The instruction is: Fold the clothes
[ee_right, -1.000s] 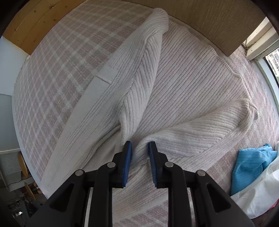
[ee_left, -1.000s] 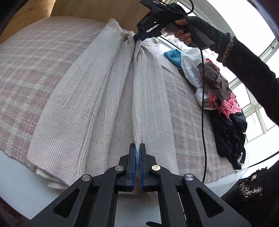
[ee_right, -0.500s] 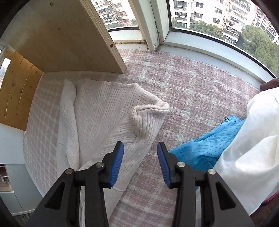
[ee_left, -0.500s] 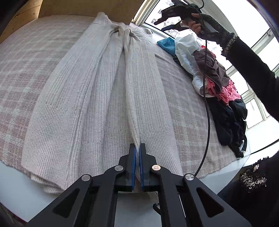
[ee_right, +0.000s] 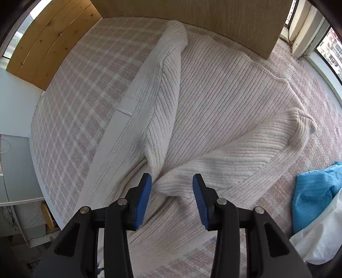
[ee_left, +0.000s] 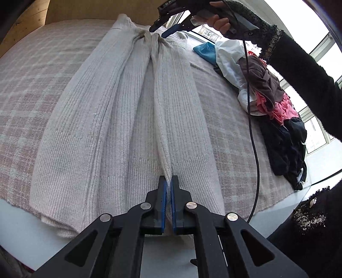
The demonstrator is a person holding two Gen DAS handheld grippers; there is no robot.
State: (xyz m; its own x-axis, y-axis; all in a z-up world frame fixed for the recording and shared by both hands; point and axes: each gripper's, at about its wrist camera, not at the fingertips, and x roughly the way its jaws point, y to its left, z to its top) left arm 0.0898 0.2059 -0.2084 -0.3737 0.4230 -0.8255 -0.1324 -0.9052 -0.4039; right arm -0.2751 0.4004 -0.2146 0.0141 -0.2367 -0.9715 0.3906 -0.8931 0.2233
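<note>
A cream ribbed sweater lies lengthwise on the pink plaid bedcover, its sides folded in toward the middle. My left gripper is shut on a raised ridge of knit at the near hem. A hand holds my right gripper just above the bunched far end of the sweater, jaws open. In the right wrist view the right gripper hovers over the sweater where two folded sleeves meet, with a hump of knit below the gap and the pads not pressing it.
A pile of clothes lies on the right side of the bed: a blue garment, a white one, brown and pink pieces and dark ones. A black cable hangs from the right gripper. A wooden board backs the bed.
The right gripper let go of the knit, swung up toward the window, then came back down over the sweater's far end with wider jaws. The left gripper kept its pinch.
</note>
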